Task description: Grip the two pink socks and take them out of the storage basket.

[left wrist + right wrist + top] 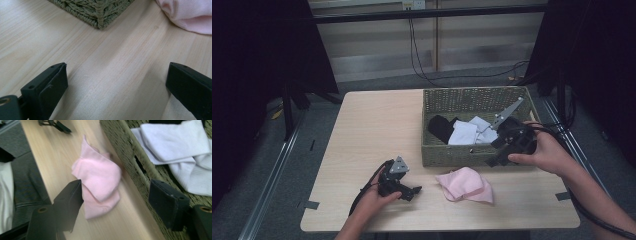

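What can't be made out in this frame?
- Black garment in the wicker basket: too dark in the high view to identify.
- Right claw: its tips are hidden against the basket's front wall in the high view.
- Pink sock: cut off by the left gripper view's edge.

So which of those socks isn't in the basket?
The pink sock. It lies on the table just in front of the woven basket, while the white socks and black sock are inside.

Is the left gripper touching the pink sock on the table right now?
Apart. In the high view, bare table shows between the left gripper and the pink sock. The left gripper view shows its jaws open over bare wood.
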`<action>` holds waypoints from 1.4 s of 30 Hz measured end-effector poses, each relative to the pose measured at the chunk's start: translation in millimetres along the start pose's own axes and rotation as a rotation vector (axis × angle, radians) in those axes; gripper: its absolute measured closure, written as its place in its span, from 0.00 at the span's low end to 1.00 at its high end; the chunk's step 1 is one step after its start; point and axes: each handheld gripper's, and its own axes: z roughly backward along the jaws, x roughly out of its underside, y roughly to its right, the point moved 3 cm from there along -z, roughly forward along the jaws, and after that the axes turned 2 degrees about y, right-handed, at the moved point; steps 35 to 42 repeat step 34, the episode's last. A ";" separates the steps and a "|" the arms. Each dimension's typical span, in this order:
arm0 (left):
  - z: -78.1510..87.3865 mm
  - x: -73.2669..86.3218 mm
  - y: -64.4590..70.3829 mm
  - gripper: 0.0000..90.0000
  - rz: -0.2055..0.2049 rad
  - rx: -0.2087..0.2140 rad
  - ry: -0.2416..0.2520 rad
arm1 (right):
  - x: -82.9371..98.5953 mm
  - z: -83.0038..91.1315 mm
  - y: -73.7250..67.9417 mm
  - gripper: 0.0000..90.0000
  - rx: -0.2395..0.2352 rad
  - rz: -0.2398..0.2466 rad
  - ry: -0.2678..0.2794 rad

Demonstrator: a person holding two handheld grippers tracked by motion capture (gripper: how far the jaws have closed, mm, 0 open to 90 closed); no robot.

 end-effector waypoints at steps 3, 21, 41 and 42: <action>0.1 0.0 0.0 0.04 0.000 -0.001 -0.001 | 8.9 -6.6 -0.9 0.24 0.004 0.000 0.018; 0.0 0.0 0.0 0.04 0.000 0.000 -0.001 | 58.4 -38.3 -0.6 0.22 -0.008 -0.062 0.055; 0.1 0.0 0.0 0.04 0.000 -0.001 -0.001 | 78.4 -72.6 -4.2 0.22 -0.015 -0.083 0.055; 0.1 0.0 0.0 0.04 0.000 -0.001 -0.001 | 78.4 -72.6 -4.2 0.22 -0.015 -0.083 0.055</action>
